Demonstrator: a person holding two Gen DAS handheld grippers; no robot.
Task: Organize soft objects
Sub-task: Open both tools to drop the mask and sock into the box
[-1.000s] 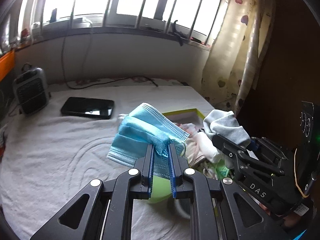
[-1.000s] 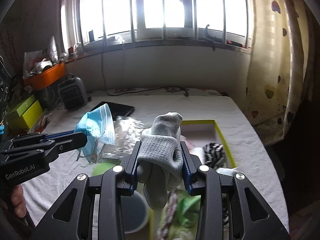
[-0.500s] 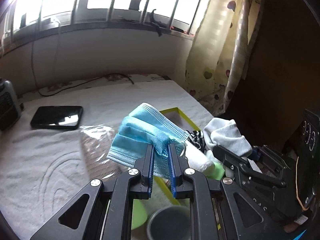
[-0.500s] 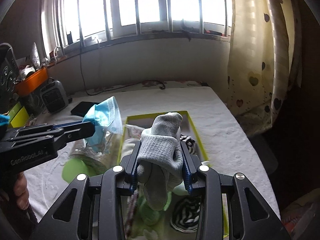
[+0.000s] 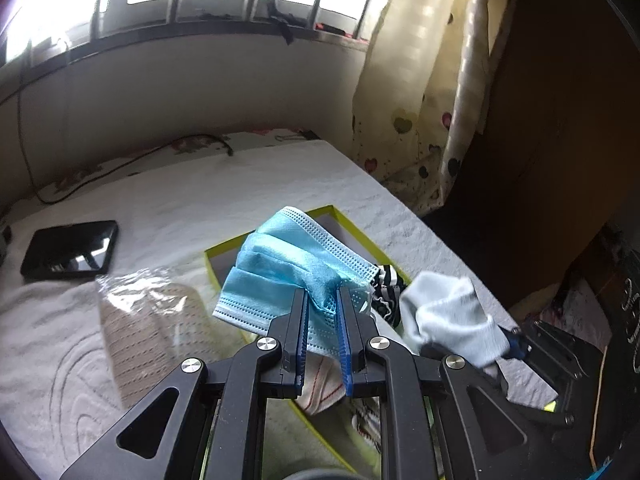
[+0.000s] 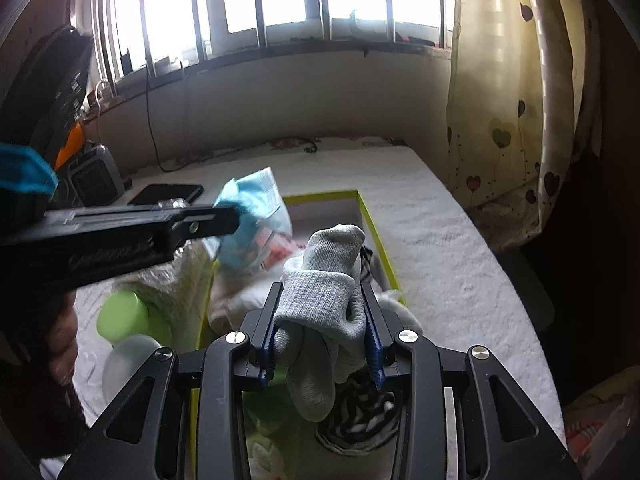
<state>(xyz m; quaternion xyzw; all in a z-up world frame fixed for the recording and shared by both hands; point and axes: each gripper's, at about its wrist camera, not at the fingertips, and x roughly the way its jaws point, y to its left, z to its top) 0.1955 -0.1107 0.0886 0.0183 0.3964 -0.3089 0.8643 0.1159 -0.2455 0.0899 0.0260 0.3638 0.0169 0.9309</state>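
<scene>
My left gripper (image 5: pixel 322 300) is shut on a blue face mask (image 5: pixel 280 272) and holds it above the yellow-rimmed box (image 5: pixel 344 220). My right gripper (image 6: pixel 320 296) is shut on a grey sock (image 6: pixel 320 296) and holds it over the same box (image 6: pixel 376 232). The box holds a black-and-white striped cloth (image 6: pixel 360 420), white cloths and green fabric. In the right wrist view the mask (image 6: pixel 256 216) hangs from the left gripper over the box's left side. In the left wrist view the sock (image 5: pixel 452 316) shows at the right.
A white towel (image 5: pixel 180 208) covers the table. A black phone (image 5: pixel 68 256) and a clear bag of beige cloth (image 5: pixel 152 320) lie to the left. A green cup (image 6: pixel 124 316) and a white cup (image 6: pixel 128 364) stand left of the box. A small heater (image 6: pixel 96 176) stands at the back left, a curtain (image 6: pixel 516 120) at the right.
Both grippers have moved right and forward over the yellow-rimmed box, still holding the mask and the sock. The left gripper has come closer to the right one.
</scene>
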